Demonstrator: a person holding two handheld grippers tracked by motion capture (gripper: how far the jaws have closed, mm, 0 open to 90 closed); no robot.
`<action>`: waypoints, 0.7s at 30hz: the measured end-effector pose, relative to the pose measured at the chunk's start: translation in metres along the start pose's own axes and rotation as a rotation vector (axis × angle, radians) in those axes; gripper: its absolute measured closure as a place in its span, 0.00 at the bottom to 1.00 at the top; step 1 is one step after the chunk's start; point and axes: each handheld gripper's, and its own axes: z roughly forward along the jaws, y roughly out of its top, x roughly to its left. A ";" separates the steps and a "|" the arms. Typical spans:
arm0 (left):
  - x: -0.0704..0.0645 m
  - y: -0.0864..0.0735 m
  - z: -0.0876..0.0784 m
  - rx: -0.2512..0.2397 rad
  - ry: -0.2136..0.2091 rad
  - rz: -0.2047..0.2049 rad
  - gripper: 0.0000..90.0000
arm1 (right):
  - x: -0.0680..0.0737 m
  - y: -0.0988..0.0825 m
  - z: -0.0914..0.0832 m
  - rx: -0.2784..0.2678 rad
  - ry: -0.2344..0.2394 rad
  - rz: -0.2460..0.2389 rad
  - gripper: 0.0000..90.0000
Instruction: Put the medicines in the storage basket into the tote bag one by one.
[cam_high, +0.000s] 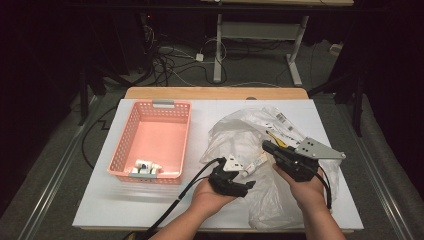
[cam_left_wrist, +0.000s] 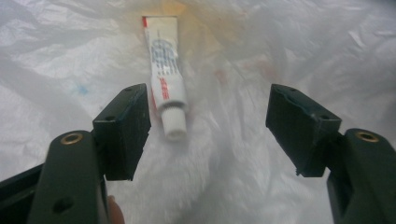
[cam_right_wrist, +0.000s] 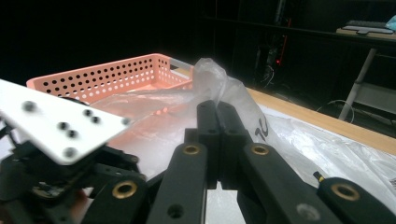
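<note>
- Nearest, at the front edge of the white desk (cam_high: 125, 210): two forearms, each hand holding tongs.
- Left tongs (cam_left_wrist: 208, 128): spread wide, nothing gripped, aimed straight at a small tube (cam_left_wrist: 164, 74).
- Tube: white, printed in red and blue, lying free on crinkled plastic, screw neck toward the camera, crimped tail away, closer to one pad (cam_left_wrist: 123, 128) than the other, not clearly touching it.
- Right tongs (cam_right_wrist: 217, 140): pressed fully together, apparently pinching a fold of the clear plastic bag (cam_high: 250, 140) and lifting it into a peak.
- Likely handling: light, soft-walled, dents under pressure, slick skin, apt to skate on the film beneath.
- Best hold, judged: across the firm shoulder just behind the neck, or the flat crimp; mid-body squeezes risky.
- Beyond, left of the bag: pink perforated basket (cam_high: 127, 135), small white items already lying at its near end.
- Farthest: dark floor, cables, desk legs.
</note>
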 end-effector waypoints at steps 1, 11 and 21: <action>0.000 -0.003 -0.003 0.002 0.002 0.008 0.30 | 0.000 0.000 0.000 0.001 0.001 -0.003 1.00; -0.003 -0.021 -0.029 -0.009 0.015 0.003 0.12 | 0.000 0.000 0.000 0.001 0.000 -0.004 1.00; -0.005 -0.033 -0.050 -0.052 0.001 0.002 0.00 | 0.000 0.002 -0.002 -0.006 -0.008 -0.003 1.00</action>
